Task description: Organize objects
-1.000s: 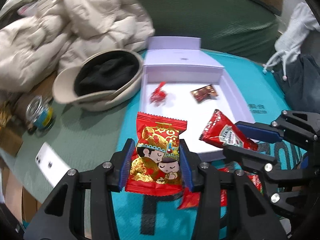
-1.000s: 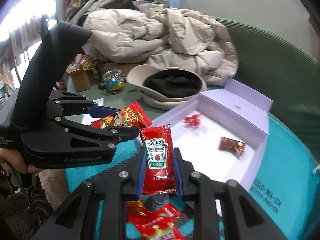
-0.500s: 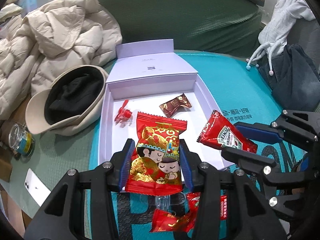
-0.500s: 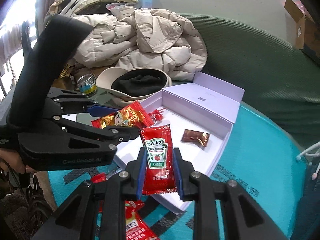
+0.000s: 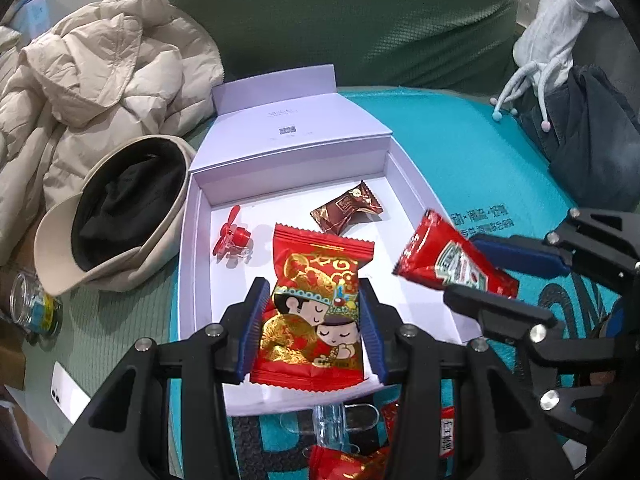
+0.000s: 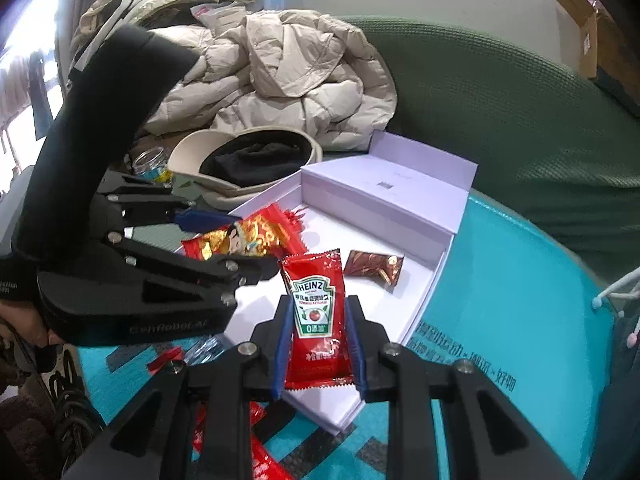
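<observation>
My left gripper point(image 5: 312, 320) is shut on a red snack packet point(image 5: 316, 304) with a cartoon couple, held over the near end of the open lilac box point(image 5: 192, 240). My right gripper point(image 6: 318, 340) is shut on a red Heinz ketchup sachet point(image 6: 316, 312), held over the box's near right rim point(image 6: 428, 300). The sachet point(image 5: 448, 260) and right gripper point(image 5: 500, 276) show at the right of the left wrist view. The packet point(image 6: 244, 236) and left gripper point(image 6: 224, 240) show at the left of the right wrist view. Inside the box lie a brown candy point(image 5: 348, 208) and a small red fan-shaped piece point(image 5: 232, 236).
A beige cap point(image 5: 116, 216) and a cream puffer jacket point(image 5: 92, 92) lie left of the box. A small glass jar point(image 5: 32, 308) and a white phone point(image 5: 68, 396) are at the far left. More red packets point(image 5: 352, 456) and a clear plastic piece point(image 5: 332, 424) lie on the teal mat before the box.
Both grippers have moved forward and over the box with their packets still held. The box now lies closer and more centred beneath them.
</observation>
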Demonstrator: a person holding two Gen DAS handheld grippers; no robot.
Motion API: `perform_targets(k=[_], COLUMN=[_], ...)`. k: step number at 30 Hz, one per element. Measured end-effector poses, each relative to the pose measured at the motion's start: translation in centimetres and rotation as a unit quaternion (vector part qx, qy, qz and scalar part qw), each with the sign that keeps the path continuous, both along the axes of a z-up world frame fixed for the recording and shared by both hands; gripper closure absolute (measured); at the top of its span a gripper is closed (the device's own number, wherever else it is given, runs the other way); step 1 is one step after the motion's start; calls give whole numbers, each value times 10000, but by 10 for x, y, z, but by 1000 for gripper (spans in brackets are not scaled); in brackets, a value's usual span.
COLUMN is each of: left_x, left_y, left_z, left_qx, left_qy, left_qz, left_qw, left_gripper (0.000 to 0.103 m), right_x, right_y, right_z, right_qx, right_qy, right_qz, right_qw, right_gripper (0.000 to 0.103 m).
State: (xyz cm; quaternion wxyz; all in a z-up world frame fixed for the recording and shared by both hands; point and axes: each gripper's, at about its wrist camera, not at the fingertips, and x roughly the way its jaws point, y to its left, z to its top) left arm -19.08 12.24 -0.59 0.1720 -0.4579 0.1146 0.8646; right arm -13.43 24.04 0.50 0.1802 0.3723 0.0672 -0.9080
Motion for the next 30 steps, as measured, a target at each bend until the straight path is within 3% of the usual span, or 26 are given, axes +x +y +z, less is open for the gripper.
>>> perform_targets(k=[7, 30], left_x=[-15, -51], left_y=[-4, -22], left_z=[-14, -57], left_qx=[136, 112], left_qy=[-252, -583], left_qz=[-71, 147], left_qw=[9996, 9981], left_gripper=[61, 61], right_x=[-12, -65], right_y=[3, -8], right_z=[-7, -53], right_qx=[-288, -288], right_qy=[-26, -537], right_qz=[-203, -241], right_qw=[9994, 9979], right_gripper=[78, 77])
